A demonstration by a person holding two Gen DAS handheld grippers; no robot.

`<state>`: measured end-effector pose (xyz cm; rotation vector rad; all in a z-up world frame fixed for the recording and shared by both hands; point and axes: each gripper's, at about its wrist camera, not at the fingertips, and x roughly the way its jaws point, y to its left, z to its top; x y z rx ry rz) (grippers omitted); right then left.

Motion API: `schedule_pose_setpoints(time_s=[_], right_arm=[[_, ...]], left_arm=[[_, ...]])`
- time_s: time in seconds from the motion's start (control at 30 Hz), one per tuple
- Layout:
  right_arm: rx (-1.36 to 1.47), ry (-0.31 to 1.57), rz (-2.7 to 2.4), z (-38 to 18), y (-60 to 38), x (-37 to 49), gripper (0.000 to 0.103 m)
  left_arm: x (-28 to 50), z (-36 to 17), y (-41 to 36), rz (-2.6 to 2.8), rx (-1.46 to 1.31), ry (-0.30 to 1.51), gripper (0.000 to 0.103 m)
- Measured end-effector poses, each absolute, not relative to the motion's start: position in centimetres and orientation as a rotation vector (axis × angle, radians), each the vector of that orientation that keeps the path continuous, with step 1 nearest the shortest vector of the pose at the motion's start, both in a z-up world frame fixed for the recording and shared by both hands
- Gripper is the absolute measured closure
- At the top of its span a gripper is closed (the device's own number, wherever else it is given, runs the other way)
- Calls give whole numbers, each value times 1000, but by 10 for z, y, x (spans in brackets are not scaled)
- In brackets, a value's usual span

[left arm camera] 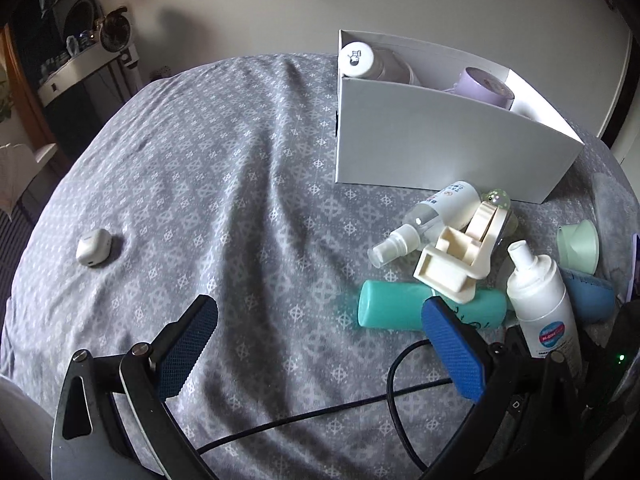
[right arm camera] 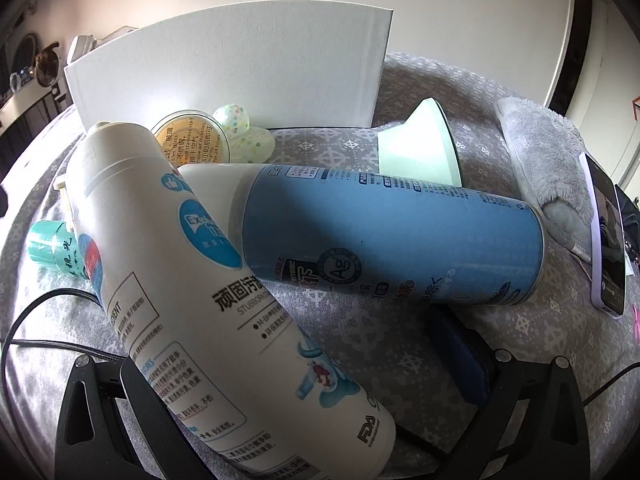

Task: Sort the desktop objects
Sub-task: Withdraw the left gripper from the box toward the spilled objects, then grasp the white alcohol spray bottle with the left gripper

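Bottle, white, lies between the right gripper's wide fingers, not yet clamped; closing, then lifting to the box, is called for. Left gripper is held open.

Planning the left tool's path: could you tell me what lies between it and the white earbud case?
Only bare patterned cloth, in the left wrist view, between the tool and the case.

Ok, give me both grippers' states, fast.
Left gripper: open, holding nothing.
Right gripper: white foam bottle lies between the fingers; whether it is clamped cannot be told.
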<state>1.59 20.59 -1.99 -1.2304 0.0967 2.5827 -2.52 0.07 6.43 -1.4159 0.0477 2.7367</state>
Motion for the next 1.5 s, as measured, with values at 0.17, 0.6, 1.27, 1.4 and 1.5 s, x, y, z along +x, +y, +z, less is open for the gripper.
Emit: schedule_pose_setpoints(time_s=[0.17, 0.6, 1.27, 1.4, 1.5], right_arm=[[-1230, 97, 2583, -20, 206, 16, 0], [-1230, 97, 2583, -20, 206, 16, 0], [-1231, 96, 2582, -21, 207, 11, 0], [-1231, 96, 2582, -21, 206, 12, 0], [-1231, 95, 2581, -24, 209, 11, 0]], left_arm=[[-10, 54, -1, 2740, -1423, -10, 1], [-23, 71, 53, 2646, -1251, -68, 6], [-134, 31, 54, 2310, -1807, -115, 5], [-145, 12, 64, 2236, -1899, -87, 4], [-149, 6, 77, 2232, -1910, 13, 2]])
